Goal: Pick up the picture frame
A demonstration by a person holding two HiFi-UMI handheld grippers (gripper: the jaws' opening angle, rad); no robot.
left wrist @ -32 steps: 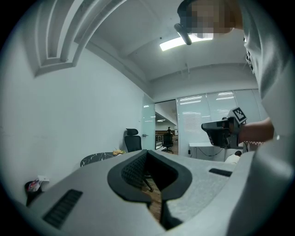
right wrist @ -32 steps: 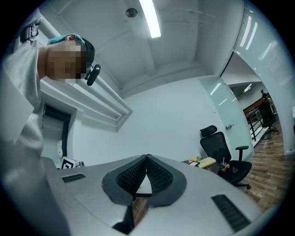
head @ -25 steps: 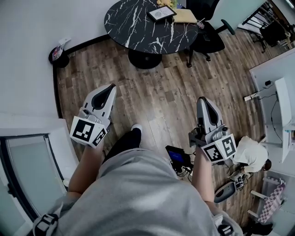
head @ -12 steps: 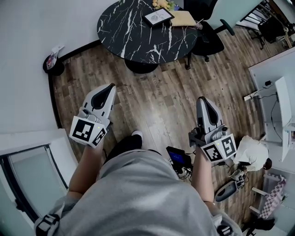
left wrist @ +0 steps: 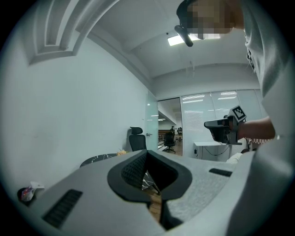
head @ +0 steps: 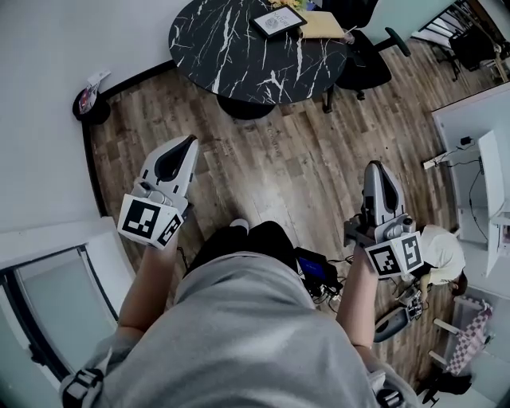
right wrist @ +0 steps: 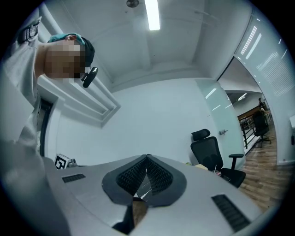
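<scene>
The picture frame sits near the far edge of the round black marble table, apparently lying flat, just beside a tan item that may be a folder. A black office chair stands at the table's right. Well short of the table, over the wooden floor, the left gripper and right gripper point level, each with jaws closed together on nothing.

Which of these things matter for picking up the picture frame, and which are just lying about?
For the job:
- picture frame
- round marble table under it
- left gripper
- right gripper

Just lying about:
- office chair
- yellowish pad
- power strip
</scene>
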